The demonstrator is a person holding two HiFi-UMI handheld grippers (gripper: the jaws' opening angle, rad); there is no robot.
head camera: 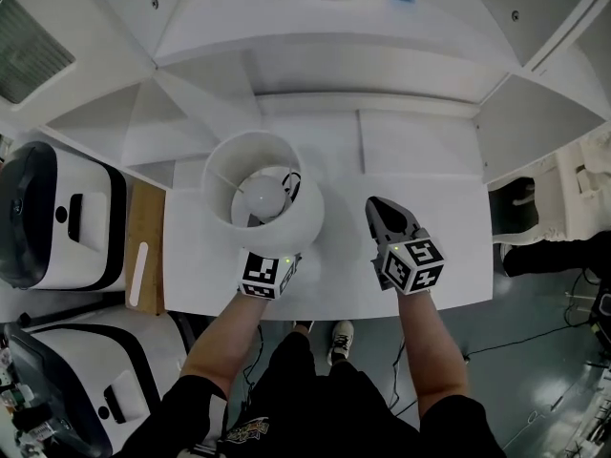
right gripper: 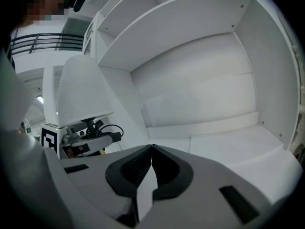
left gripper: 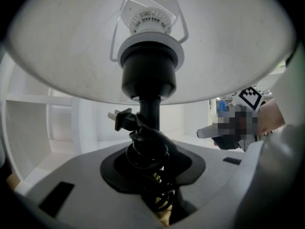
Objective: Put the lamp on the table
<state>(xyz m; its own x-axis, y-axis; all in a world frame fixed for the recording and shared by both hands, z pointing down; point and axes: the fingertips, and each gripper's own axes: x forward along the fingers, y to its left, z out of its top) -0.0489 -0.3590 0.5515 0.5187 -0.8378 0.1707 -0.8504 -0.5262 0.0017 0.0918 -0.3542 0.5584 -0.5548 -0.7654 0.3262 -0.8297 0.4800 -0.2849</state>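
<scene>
The left gripper (left gripper: 150,163) is grasping the lamp (left gripper: 148,75), apparently by its stem; alongside, the right gripper (right gripper: 151,150) is hanging clenched, empty.

Both my forearms come in bare from 6 o'clock, side by side. My left claw (left gripper: 151,163) points toward 12, its jaws clamped on the cord-wrapped stem of the lamp (head camera: 286,225). My right claw (head camera: 380,210) sits at its 3 o'clock, well apart, angled toward 11 and slightly downward, its jaws pressed together with nothing between them.
</scene>
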